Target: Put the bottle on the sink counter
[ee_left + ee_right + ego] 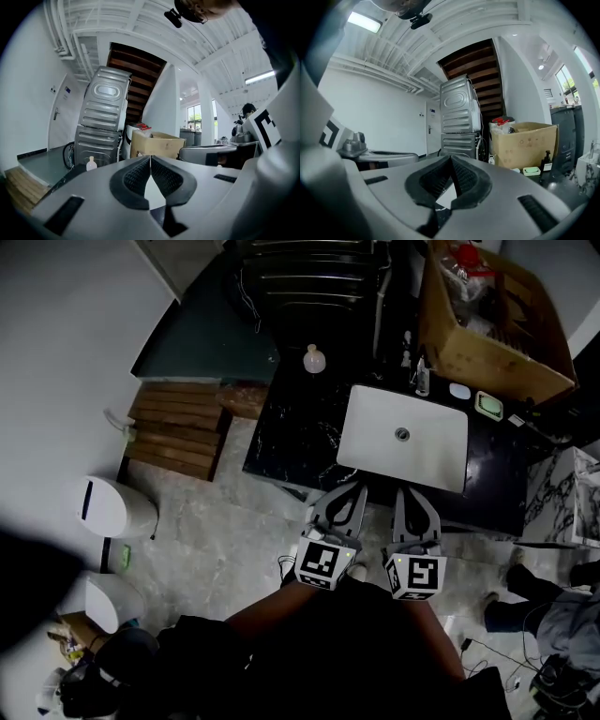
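A small clear round bottle (314, 359) with a pale cap stands on the black marble sink counter (291, 427), at its far left corner. It shows again as the bottle (91, 163), low on the left of the left gripper view. Both grippers hang side by side in front of the counter's near edge, pointing at the white basin (401, 437). The left gripper (351, 487) (150, 157) is shut with nothing between its pads. Beside it, the right gripper (410, 493) (451, 160) is shut and empty too. The bottle is far from both.
A dark pump bottle (422, 376), a green soap dish (488, 405) and a cardboard box (487, 320) line the counter's back right. Stacked grey machines (105, 119) stand behind. Wooden slats (178, 427) and white bins (108, 507) lie left. A person's feet (525, 592) are at right.
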### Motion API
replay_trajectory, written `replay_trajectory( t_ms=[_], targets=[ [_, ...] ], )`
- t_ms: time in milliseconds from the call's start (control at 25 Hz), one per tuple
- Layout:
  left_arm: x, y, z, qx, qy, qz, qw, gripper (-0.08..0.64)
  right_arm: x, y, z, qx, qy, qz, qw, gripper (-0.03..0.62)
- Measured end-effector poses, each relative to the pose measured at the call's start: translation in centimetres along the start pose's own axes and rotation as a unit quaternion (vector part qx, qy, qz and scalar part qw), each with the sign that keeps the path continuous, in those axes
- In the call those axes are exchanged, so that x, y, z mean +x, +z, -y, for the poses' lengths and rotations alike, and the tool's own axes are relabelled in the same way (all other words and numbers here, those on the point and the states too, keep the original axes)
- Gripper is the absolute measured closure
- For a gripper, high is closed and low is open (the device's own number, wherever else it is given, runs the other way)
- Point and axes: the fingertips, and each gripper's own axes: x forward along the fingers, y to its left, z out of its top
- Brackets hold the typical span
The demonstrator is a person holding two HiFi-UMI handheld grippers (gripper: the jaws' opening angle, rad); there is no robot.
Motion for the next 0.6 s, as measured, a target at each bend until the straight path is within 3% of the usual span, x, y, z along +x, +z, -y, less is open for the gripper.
replay_trajectory(
  t_ms=[240, 480, 600],
  targets=[
    [-1.7, -0.6, 4.3, 0.007, 0.009, 0.005, 0.9999, 0.543, -5.0, -1.1, 1.1, -0.008, -0.001, -0.008, 1.000, 0.555],
    [-1.9, -0.5, 9.5, 0.060, -0.017, 0.010, 0.9980, 0.543, -8.8, -1.9, 2.4, 0.002, -0.004, -0.004, 1.000, 0.555],
    [-1.8, -0.7, 11.5, 0.068, -0.028, 0.011, 0.9972, 0.543, -10.0, -1.9, 3.0, 0.007, -0.002, 0.000, 1.000, 0.555]
  ],
)
